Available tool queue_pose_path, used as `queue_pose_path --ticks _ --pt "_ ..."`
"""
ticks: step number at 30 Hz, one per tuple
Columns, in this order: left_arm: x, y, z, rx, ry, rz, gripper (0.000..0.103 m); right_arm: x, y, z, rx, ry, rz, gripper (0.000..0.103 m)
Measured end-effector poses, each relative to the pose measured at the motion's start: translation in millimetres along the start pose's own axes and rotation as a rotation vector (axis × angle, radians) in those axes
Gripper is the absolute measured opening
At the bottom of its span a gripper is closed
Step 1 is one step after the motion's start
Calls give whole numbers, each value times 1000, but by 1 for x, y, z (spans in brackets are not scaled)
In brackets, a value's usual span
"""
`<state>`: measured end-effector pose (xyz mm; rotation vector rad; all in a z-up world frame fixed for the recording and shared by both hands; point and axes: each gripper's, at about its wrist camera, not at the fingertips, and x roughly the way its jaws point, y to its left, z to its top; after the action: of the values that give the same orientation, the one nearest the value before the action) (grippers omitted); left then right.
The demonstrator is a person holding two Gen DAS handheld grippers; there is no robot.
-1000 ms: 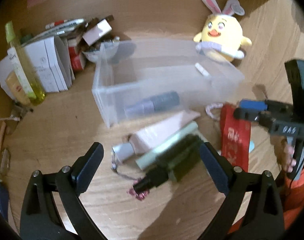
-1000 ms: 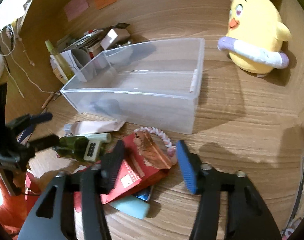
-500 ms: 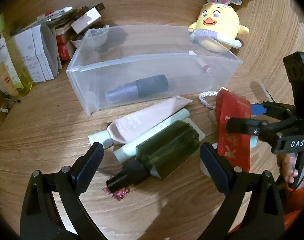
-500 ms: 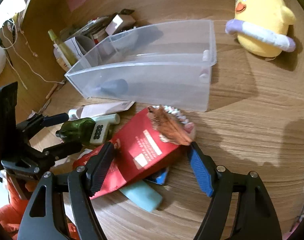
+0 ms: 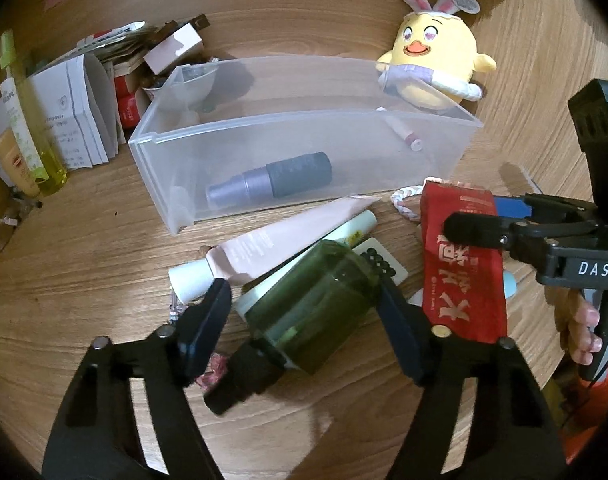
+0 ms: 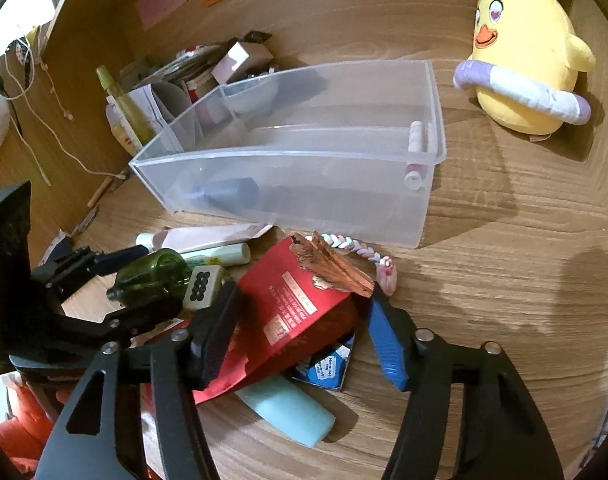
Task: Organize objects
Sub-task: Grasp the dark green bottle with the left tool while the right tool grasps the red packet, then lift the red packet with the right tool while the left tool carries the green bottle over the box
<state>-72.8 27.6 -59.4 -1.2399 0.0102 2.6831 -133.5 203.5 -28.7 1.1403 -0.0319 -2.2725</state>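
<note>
Left gripper (image 5: 304, 312) closing, green bottle (image 5: 316, 300) between fingers, right pad touching

On a wooden desk (image 5: 84, 248), a clear bin (image 5: 304, 148) holds 1 spray bottle (image 5: 272, 186) and a small tube (image 5: 404, 134). A plush chick (image 5: 436, 64) sits behind its right end; boxes and papers (image 5: 80, 112) crowd its left. Tubes (image 5: 280, 240), a bottle (image 5: 316, 304) and a packet (image 5: 460, 264) lie in front.
</note>
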Motion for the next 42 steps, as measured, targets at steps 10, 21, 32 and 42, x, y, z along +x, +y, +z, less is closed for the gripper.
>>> queue_pose_path --ticks 10,21,32,42 --pt "-12 10 -4 -24 -26 8 42 -16 -1 3 4 -55 5 43" --pt "-37 18 4 -58 -98 -1 41 -36 6 10 9 -121 38 33" --pt "-44 6 12 -53 -132 -45 41 -41 33 18 -63 -154 57 29" --pt "-22 -3 14 -26 -91 -45 41 3 36 18 -21 -40 113 29"
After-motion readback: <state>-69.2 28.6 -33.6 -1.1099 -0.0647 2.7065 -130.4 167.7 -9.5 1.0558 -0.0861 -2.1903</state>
